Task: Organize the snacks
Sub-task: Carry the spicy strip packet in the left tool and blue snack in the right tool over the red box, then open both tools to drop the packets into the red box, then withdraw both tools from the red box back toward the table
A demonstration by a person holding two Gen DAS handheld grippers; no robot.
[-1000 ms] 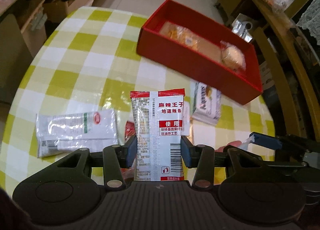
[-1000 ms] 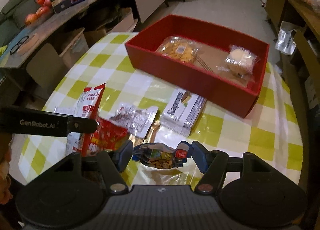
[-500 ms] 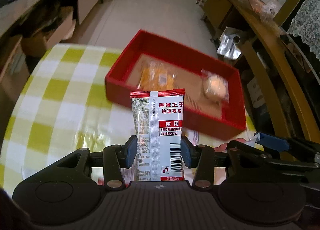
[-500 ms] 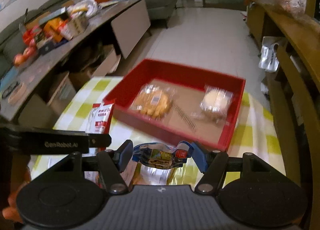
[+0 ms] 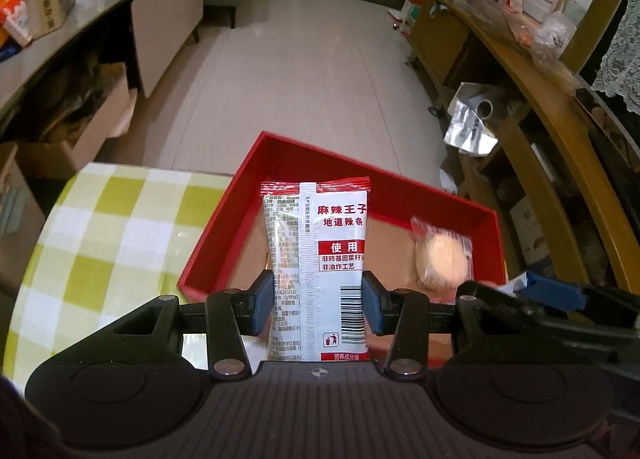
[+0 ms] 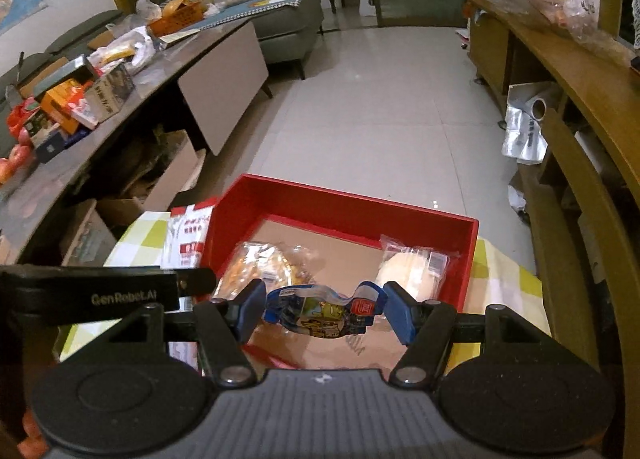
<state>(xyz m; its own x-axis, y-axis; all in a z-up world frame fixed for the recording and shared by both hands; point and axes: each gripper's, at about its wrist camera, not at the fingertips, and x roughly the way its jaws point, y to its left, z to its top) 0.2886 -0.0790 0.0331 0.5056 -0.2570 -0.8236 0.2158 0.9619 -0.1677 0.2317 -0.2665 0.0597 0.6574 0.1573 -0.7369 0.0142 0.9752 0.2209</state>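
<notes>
My left gripper is shut on a white and red snack packet and holds it upright over the near left part of the red box. My right gripper is shut on a blue snack packet and holds it above the box. In the box lie an orange snack bag and a wrapped round bun, which also shows in the left wrist view. The left gripper's packet shows in the right wrist view.
The box sits on a round table with a yellow-green checked cloth. A cluttered counter runs along the left and a wooden shelf unit along the right. Tiled floor lies beyond the table.
Both grippers have risen and moved forward with their packets, from over the loose snacks on the cloth to above the red box. The loose packets on the table have dropped out of view.
</notes>
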